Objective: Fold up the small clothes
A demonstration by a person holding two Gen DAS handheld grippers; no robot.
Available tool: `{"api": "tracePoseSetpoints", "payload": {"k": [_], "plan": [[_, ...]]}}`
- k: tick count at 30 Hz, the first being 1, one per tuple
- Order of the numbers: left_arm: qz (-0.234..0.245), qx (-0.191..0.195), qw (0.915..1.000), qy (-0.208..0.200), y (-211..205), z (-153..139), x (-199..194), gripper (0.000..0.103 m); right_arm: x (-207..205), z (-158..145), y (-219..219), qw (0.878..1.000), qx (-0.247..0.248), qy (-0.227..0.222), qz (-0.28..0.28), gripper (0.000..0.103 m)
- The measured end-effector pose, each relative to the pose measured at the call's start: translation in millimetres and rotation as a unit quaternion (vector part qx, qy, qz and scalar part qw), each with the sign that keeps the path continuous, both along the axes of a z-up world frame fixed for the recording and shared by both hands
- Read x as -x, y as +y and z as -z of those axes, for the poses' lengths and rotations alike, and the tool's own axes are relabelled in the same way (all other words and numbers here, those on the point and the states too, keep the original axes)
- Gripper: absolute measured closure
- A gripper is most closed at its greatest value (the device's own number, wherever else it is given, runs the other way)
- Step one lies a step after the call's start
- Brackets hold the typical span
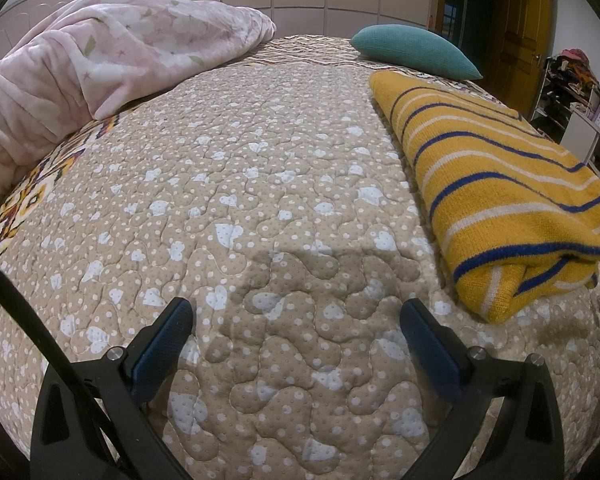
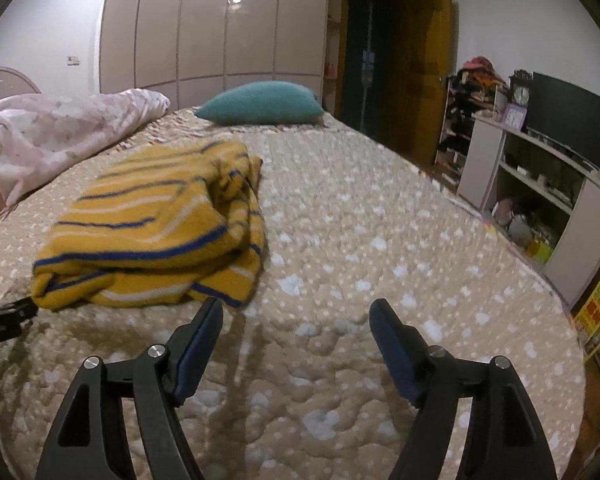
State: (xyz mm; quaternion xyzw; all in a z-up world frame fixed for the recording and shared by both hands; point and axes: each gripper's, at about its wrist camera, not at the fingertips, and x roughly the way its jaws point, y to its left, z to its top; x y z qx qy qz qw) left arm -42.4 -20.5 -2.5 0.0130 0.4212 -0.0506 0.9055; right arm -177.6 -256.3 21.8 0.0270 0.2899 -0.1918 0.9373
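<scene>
1. The mustard-yellow knitted garment with blue and white stripes (image 1: 496,184) lies folded into a thick bundle on the beige quilted bedspread with pale hearts (image 1: 240,200), nearer than the teal knitted cushion (image 1: 412,52).
2. The left gripper (image 1: 296,312) hovers just left of the garment, jaws spread wide, holding nothing.
3. The right gripper (image 2: 296,316) sits just right of the garment's near corner, also spread wide and empty.
4. Judged risk: the bundle's right edge looks loose and uneven, so a careless grab of only 1 layer could pull the fold apart.
5. The pink floral blanket (image 1: 100,52) lies well left of the garment.
</scene>
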Motion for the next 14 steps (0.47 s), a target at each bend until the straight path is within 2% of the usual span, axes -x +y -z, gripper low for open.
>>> {"api": "tracePoseSetpoints", "payload": {"k": [8, 14], "plan": [[-0.001, 0.001, 1.0, -0.001, -1.8, -0.3, 0.6, 0.0, 1.8, -9.4, 16.9, 0.999, -0.008, 0.014, -0.028, 0.02], [-0.015, 0.014, 0.9997, 0.009, 9.5, -16.1, -1.6, 0.0, -8.7, -11.1, 32.0, 0.997, -0.005, 0.037, -0.064, 0.02]]}}
